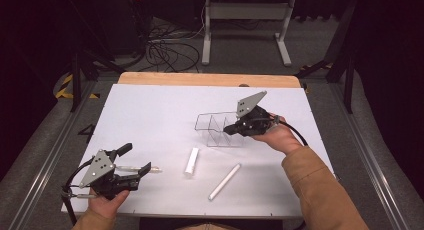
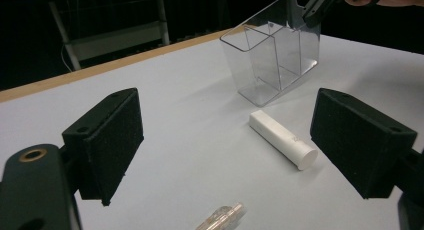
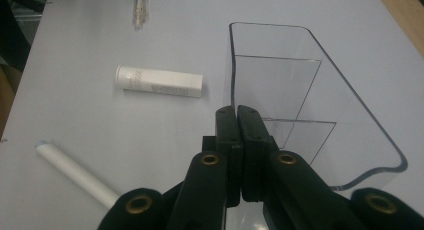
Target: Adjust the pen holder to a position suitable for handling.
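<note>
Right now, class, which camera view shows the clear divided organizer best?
The left gripper view: the clear divided organizer shows whole, dividers visible. The right gripper view crops it behind the right gripper clamping its wall. The high view shows it small and faint.

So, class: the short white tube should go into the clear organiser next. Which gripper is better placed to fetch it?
Left. The left gripper is open and free near the short white tube; the right gripper is shut on the clear organiser wall.

Both tongs black: left tongs [image 1: 134, 159] and right tongs [image 1: 229, 129] each carry a grey three-cornered plate with small holes, brass-ringed screw holes, coarse dark jaw pads, trailing black cable; tan sleeve [image 1: 320, 187] on right arm.
</note>
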{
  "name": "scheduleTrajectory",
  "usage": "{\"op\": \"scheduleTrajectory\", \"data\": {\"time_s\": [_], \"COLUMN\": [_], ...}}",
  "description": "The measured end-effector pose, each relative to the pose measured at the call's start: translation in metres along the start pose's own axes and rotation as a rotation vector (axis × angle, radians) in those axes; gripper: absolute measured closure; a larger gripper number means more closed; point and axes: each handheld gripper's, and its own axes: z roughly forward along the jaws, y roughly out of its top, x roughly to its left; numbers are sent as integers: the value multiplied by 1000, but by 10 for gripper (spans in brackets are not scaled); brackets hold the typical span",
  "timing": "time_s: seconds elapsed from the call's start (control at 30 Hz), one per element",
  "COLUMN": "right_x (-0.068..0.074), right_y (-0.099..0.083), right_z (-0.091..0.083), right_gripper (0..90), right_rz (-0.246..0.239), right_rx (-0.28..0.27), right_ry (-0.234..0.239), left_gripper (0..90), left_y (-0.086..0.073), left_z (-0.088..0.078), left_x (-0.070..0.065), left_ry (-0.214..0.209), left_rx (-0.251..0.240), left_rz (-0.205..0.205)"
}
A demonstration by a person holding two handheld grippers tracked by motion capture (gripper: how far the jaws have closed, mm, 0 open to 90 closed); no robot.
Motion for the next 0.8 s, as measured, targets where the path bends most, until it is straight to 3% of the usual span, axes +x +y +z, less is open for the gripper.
{"op": "scheduleTrajectory", "data": {"time_s": [0.27, 0.47, 0.8], "right_x": [-5, -9, -12], "right_y": [-13, -17, -26], "right_z": [-5, -8, -9], "right_gripper": [892, 867, 858], "right_rz": [-14, -86, -109], "right_rx": [21, 81, 129], "right_ry": [32, -14, -44], "left_gripper": [144, 144, 144], "left_y": [0, 0, 0], "left_z": [0, 1, 1], "left_x": [0, -1, -1], "left_ry": [-2, -3, -4], "left_rx": [5, 6, 10], "left_rz": [4, 3, 7]}}
